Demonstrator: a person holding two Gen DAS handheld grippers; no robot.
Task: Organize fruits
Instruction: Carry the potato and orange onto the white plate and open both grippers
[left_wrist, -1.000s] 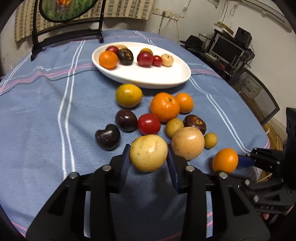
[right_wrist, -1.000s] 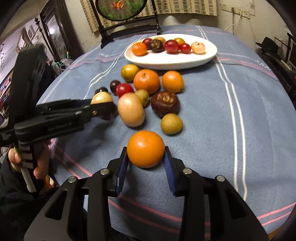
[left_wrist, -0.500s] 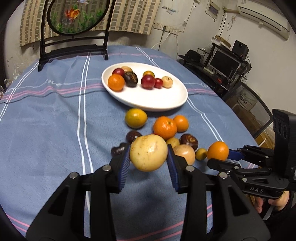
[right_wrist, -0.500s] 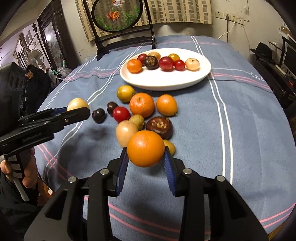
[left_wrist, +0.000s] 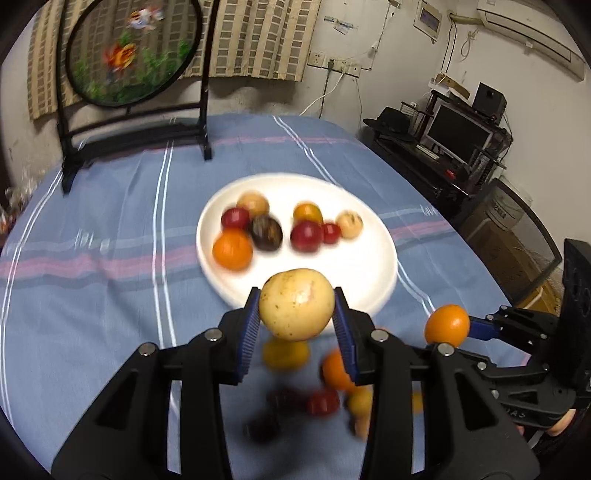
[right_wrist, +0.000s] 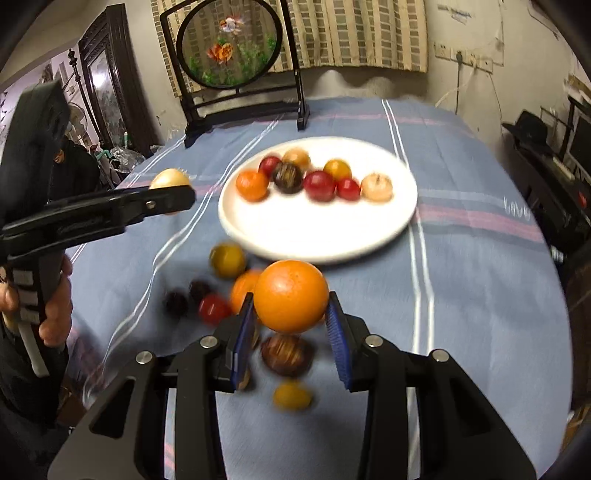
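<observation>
The left gripper (left_wrist: 296, 313) pinches a pale yellow fruit (left_wrist: 296, 303) between its blue pads, held in the air over the near rim of the white plate (left_wrist: 373, 273). The right gripper (right_wrist: 291, 319) clamps an orange (right_wrist: 291, 301) above the loose fruits (right_wrist: 227, 260) scattered on the blue striped tablecloth (right_wrist: 480, 295). 8 fruits sit toward the plate's far side. A round painted screen (right_wrist: 229, 48) stands beyond.
</observation>
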